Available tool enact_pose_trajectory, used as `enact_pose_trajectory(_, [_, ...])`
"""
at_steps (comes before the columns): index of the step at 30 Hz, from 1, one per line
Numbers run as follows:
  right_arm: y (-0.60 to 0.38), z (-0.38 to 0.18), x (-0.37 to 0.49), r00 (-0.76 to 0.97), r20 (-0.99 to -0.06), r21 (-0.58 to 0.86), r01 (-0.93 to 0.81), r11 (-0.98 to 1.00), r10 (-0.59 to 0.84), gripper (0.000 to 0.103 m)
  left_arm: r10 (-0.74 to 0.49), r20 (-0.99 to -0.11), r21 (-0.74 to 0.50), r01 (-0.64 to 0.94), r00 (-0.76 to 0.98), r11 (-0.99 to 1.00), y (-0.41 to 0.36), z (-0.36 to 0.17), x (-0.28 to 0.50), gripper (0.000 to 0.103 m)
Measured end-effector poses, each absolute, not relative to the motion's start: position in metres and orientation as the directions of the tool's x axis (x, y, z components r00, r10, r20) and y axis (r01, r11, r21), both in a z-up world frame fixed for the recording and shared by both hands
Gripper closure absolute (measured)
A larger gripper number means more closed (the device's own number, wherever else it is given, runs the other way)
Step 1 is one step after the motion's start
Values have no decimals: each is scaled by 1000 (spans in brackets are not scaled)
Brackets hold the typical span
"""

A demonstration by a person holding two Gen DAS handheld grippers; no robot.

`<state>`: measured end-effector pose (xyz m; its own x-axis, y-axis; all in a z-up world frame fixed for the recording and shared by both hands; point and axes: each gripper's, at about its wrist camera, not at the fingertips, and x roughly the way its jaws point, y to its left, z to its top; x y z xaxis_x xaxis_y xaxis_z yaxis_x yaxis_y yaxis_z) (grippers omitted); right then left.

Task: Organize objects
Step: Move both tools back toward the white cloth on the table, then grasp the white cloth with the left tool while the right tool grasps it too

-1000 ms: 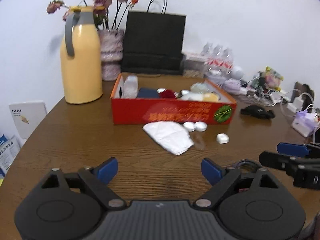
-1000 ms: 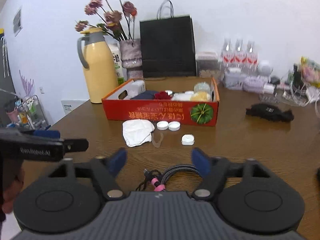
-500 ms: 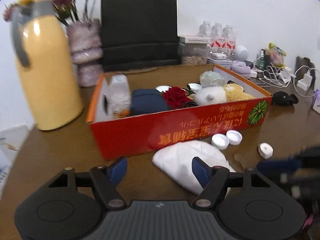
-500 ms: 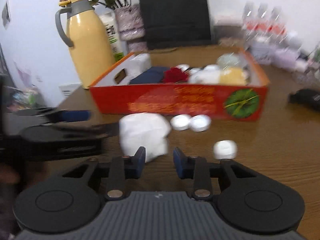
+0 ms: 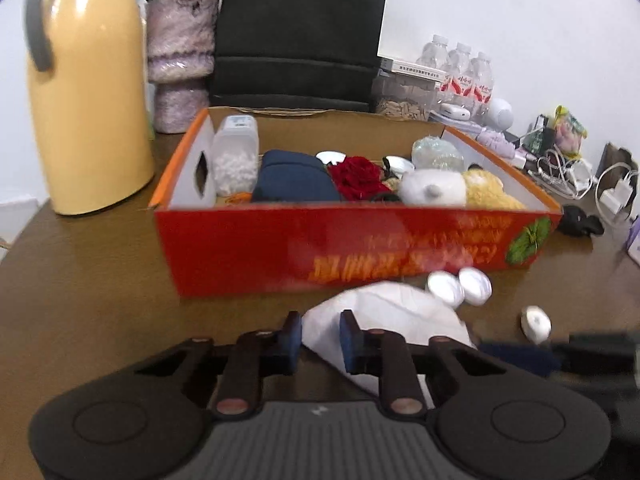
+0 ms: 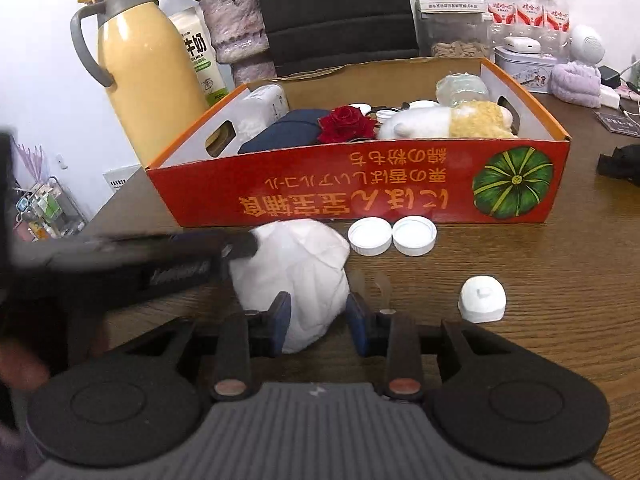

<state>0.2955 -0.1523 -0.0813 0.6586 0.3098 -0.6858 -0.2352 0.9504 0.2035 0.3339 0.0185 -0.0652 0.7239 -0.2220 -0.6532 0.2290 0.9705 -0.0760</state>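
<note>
A white face mask (image 6: 296, 268) lies on the brown table in front of a red cardboard box (image 6: 360, 188); it also shows in the left wrist view (image 5: 384, 316). My left gripper (image 5: 320, 338) has its jaws narrowed around the mask's left edge. My right gripper (image 6: 318, 318) has its jaws around the mask's near end, narrowly open. The left gripper's fingers (image 6: 236, 246) reach the mask from the left in the right wrist view. The box (image 5: 360, 244) holds a red rose (image 5: 356, 178), a navy pouch (image 5: 292, 180) and a plush toy (image 5: 452, 190).
Two white caps (image 6: 392, 235) and a small white lid (image 6: 482, 299) lie beside the mask. A yellow thermos (image 6: 152, 80), vase (image 5: 180, 60), black bag (image 5: 300, 32), water bottles (image 6: 524, 4) and cables (image 5: 568, 176) stand behind and right of the box.
Both grippers moved forward to the mask and narrowed their jaws around it. The box looms closer in both views.
</note>
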Motion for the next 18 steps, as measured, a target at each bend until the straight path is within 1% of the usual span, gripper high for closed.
enact_pose_trajectory(3, [-155, -80, 282, 656, -688, 190, -251, 949, 311, 85, -204, -648, -54, 223, 734, 973, 20, -63, 294, 90])
enact_pose_trajectory(7, [-153, -77, 244, 662, -677, 154, -301, 941, 323, 87, -230, -654, -129, 193, 721, 973, 35, -59, 234, 92])
enact_pose_trajectory(9, [-148, -76, 220, 660, -673, 132, -338, 932, 335, 88, -227, -655, -147, 174, 721, 974, 43, -57, 202, 92])
enact_pose_trajectory(12, [-142, -72, 181, 672, -659, 98, -370, 924, 339, 89, -248, -660, -193, 159, 709, 968, 54, -52, 164, 94])
enact_pose_trajectory(13, [-140, -71, 171, 680, -650, 89, -376, 922, 340, 89, -252, -659, -187, 170, 709, 968, 55, -49, 153, 93])
enact_pose_trajectory(15, [-140, -68, 153, 686, -641, 69, -396, 916, 345, 89, -243, -659, -133, 207, 712, 969, 49, -43, 135, 93])
enact_pose_trajectory(18, [-145, -67, 138, 667, -641, 101, -418, 903, 380, 88, -266, -649, -117, 252, 713, 961, 45, -40, 121, 86])
